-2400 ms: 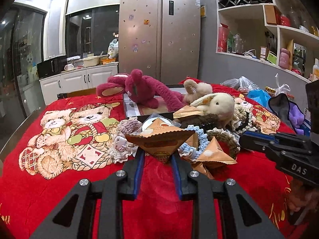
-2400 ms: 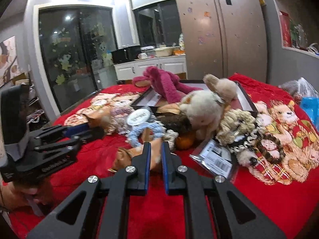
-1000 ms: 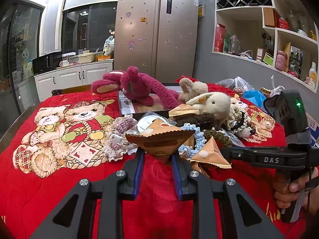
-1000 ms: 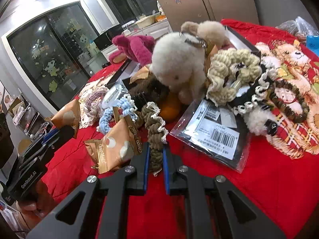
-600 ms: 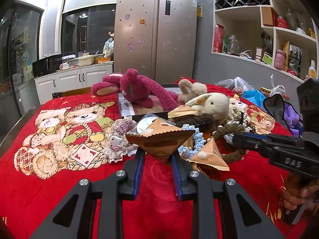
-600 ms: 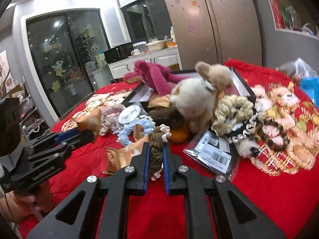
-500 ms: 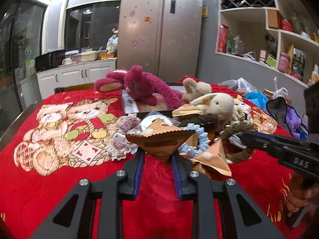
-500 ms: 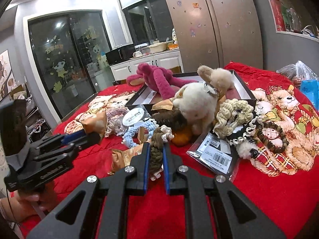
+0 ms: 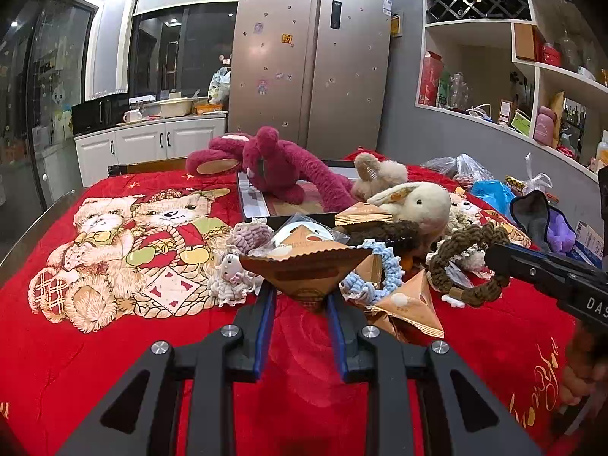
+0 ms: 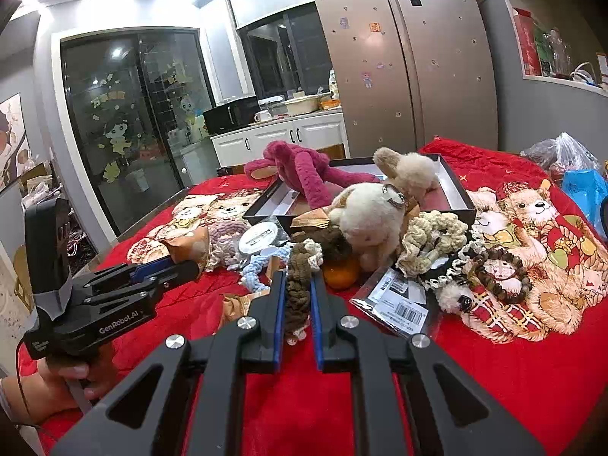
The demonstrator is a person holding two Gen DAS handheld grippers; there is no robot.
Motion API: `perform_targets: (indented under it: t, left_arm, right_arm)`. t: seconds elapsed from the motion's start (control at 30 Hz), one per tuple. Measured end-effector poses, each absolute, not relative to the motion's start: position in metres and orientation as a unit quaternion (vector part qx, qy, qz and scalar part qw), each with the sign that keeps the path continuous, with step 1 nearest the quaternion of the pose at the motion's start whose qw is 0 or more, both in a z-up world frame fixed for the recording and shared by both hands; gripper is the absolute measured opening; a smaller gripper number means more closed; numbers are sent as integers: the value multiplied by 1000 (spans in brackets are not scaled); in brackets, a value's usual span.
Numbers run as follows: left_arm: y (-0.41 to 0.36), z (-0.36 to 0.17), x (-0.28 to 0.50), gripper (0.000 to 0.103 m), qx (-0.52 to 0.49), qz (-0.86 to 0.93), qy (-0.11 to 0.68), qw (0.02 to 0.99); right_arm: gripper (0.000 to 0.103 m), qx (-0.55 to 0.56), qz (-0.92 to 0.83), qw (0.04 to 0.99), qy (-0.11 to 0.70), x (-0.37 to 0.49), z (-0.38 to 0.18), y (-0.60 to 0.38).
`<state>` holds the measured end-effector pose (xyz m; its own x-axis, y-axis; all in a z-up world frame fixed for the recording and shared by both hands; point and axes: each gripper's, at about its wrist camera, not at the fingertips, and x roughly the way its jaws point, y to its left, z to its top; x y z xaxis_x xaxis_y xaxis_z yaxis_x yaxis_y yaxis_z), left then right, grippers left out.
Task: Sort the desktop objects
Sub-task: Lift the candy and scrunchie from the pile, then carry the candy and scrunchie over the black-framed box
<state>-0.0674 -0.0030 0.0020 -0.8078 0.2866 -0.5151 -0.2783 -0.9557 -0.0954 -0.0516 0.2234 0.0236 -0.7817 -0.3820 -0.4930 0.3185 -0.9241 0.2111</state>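
Sorting is at an early stage. Left claw (image 9: 300, 296) grips a tan snack packet (image 9: 304, 266) above the red-covered surface (image 9: 114, 361); right claw (image 10: 296, 296) is clamped on a brown crocheted scrunchie (image 10: 298, 285), lifted clear. Only a magenta plush (image 10: 300, 174) and a beige plush (image 10: 410, 171) lie in the black tray (image 10: 456, 193). Remaining scrunchies, packets, a bead bracelet (image 10: 501, 273) and a barcoded bag (image 10: 399, 300) sit heaped, unsorted.

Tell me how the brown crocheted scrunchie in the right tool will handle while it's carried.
Probably floppy: the brown crocheted scrunchie droops as a loose ring from the right tool, which is shut on one side of it. Likely light, since that narrow pinch holds all of it. The knobbly yarn should resist slipping, but the free loop may swing and snag the blue crocheted scrunchie nearby.
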Motion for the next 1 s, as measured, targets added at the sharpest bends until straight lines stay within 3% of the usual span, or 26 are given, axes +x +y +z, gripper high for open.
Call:
perform_targets:
  t: [0.63,1.0]
  left_arm:
    - [10,19,-60,27,-256,954,-11,155]
    - [23,70,-98,27,-232,960,-16,159]
  right_arm:
    - [13,234,-951,188,-74,-42,52,232]
    - [13,200,-965,163,-39,-75,105,224]
